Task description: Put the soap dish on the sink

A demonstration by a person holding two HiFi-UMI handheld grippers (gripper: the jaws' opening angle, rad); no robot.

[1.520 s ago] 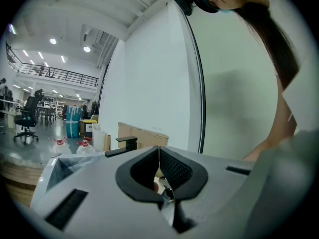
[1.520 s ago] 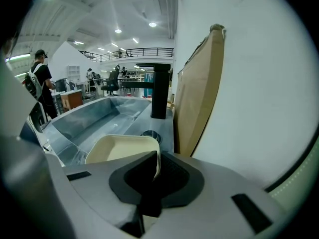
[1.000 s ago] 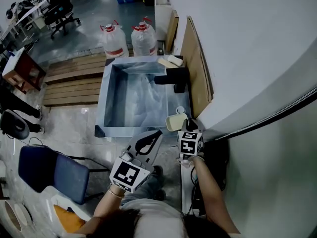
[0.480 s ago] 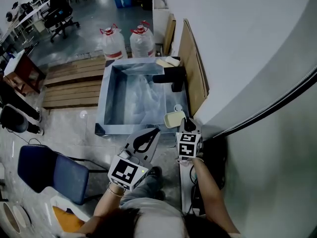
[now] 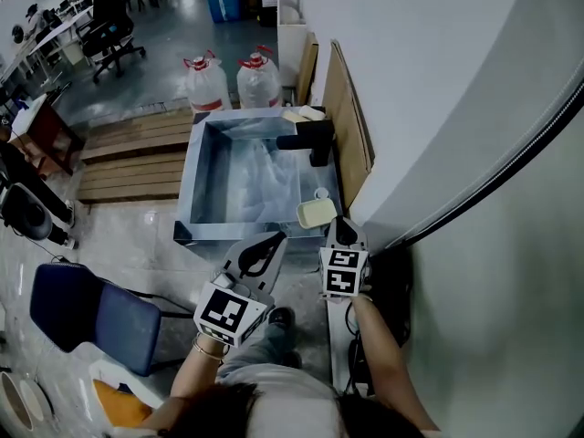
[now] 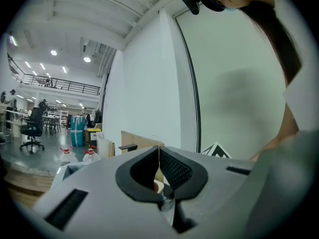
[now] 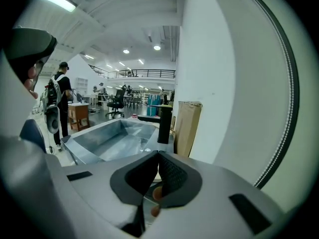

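The pale yellow soap dish [image 5: 316, 213] lies level over the right rim of the steel sink [image 5: 195, 167], near its front right corner. My right gripper [image 5: 339, 230] sits just behind the dish with its jaws closed on the dish's near edge. In the right gripper view the right gripper [image 7: 158, 154] shows its tips meeting, with the basin and the black faucet [image 7: 163, 123] ahead; the dish itself is hidden by the jaws. My left gripper [image 5: 276, 238] hovers before the sink's front edge, shut and holding nothing. In its own view the left gripper [image 6: 159, 148] also has touching tips.
A black faucet [image 5: 308, 140] stands on the right rim, with soap bars [image 5: 297, 115] at the back corner and a small white cup [image 5: 321, 192] beside the dish. A cardboard sheet [image 5: 347, 126] leans on the wall. Two water jugs [image 5: 206, 84] stand behind the sink; a blue chair [image 5: 87, 308] is at the left.
The right gripper has carried the soap dish forward along the sink's right rim, and the dish has gone from tilted to level. The left gripper has shifted slightly forward.
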